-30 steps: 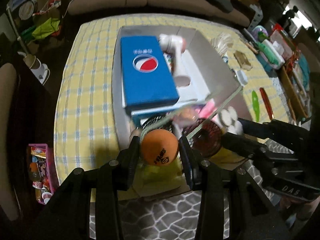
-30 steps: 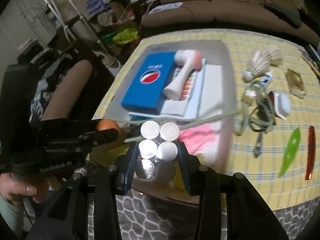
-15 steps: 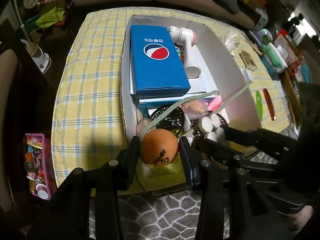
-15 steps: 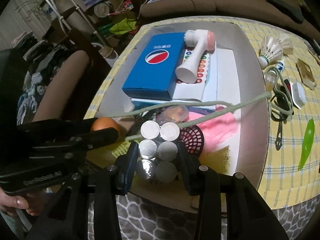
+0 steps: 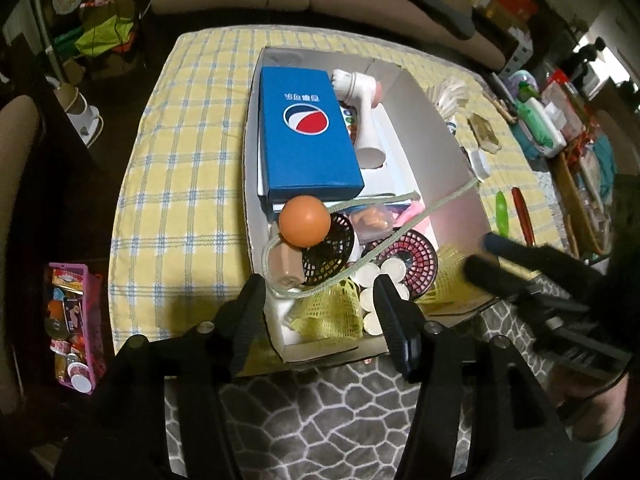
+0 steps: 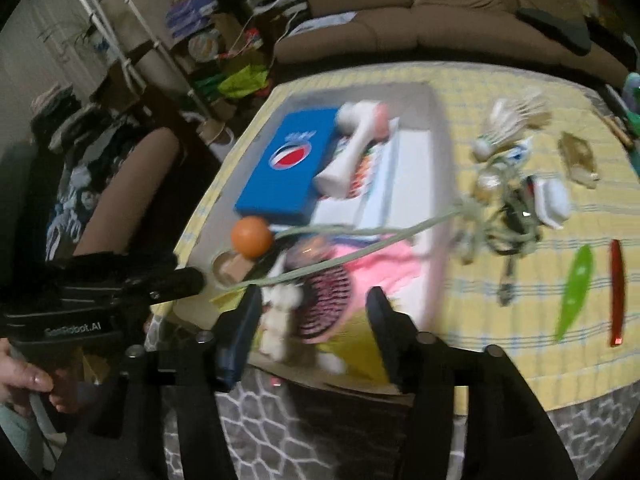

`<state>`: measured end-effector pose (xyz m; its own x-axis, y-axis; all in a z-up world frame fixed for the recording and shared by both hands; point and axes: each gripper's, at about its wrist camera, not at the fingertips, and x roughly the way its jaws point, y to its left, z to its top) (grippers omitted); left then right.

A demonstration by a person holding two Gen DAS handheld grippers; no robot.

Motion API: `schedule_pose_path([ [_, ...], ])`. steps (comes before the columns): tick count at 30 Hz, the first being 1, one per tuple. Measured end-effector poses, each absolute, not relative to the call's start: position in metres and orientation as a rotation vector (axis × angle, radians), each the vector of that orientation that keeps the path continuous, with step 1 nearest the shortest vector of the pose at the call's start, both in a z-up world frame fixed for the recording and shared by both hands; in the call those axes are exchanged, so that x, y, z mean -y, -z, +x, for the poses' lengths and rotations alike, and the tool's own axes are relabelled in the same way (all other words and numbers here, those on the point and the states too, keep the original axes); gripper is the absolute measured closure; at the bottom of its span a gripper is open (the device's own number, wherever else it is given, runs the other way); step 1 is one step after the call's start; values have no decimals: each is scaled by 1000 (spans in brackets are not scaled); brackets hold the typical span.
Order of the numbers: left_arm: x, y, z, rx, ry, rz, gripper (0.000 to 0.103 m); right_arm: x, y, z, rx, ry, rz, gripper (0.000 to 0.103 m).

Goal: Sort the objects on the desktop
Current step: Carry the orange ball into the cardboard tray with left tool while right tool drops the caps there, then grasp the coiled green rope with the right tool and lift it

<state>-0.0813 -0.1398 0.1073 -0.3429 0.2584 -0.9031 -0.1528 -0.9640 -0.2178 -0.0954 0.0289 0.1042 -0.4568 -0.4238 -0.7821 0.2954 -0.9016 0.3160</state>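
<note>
An orange ball [image 5: 305,221] [image 6: 251,236] lies loose in the open cardboard box [image 5: 440,128], on a black basket [image 5: 332,252]. My left gripper [image 5: 320,304] [image 6: 188,280] hovers over the box's near end, its jaws opening, with nothing between them. A bundle of white-capped bottles [image 5: 380,280] [image 6: 276,320] rests in the box, blurred in the right wrist view. My right gripper [image 6: 314,320] [image 5: 484,256] is above it with its jaws opening and its pads off the bundle. Further into the box are a blue Pepsi box [image 5: 308,140] and a white facial brush [image 5: 360,112].
A green cord [image 5: 400,232] runs across the box and over its right wall. On the yellow checked cloth to the right lie shuttlecocks [image 6: 508,120], tangled cables [image 6: 512,216], a white case [image 6: 554,200], a green strip [image 6: 576,280] and a red strip [image 6: 616,288]. A pink bin [image 5: 72,320] stands on the floor.
Both grippers opened. The orange ball left the left jaws and now lies further into the box. The bottle bundle dropped out of the right jaws into the box.
</note>
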Motion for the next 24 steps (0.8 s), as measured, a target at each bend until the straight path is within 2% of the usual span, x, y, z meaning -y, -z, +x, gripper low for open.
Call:
schedule_pose_path([
  [8,104,-116,-84,-21,-2399,-1540,44,-108,-125,-101,293,2490,1298,34],
  [17,27,-101,-110,-306,-2343,-1416,46,-183,-110,-113,619,2462,1320,34],
  [19,19,-94,-119,-340,-2325,-1425,52,-188,-104,-117,612,2461,1326,37],
  [21,17,-88,-125,-353,-2316,-1438,60,-190,-97,-122,592,2455,1342,47],
  [24,15,-81,-132,-349,-2299,-1448,62,-192,-81,-131,616,2419,1372,54],
])
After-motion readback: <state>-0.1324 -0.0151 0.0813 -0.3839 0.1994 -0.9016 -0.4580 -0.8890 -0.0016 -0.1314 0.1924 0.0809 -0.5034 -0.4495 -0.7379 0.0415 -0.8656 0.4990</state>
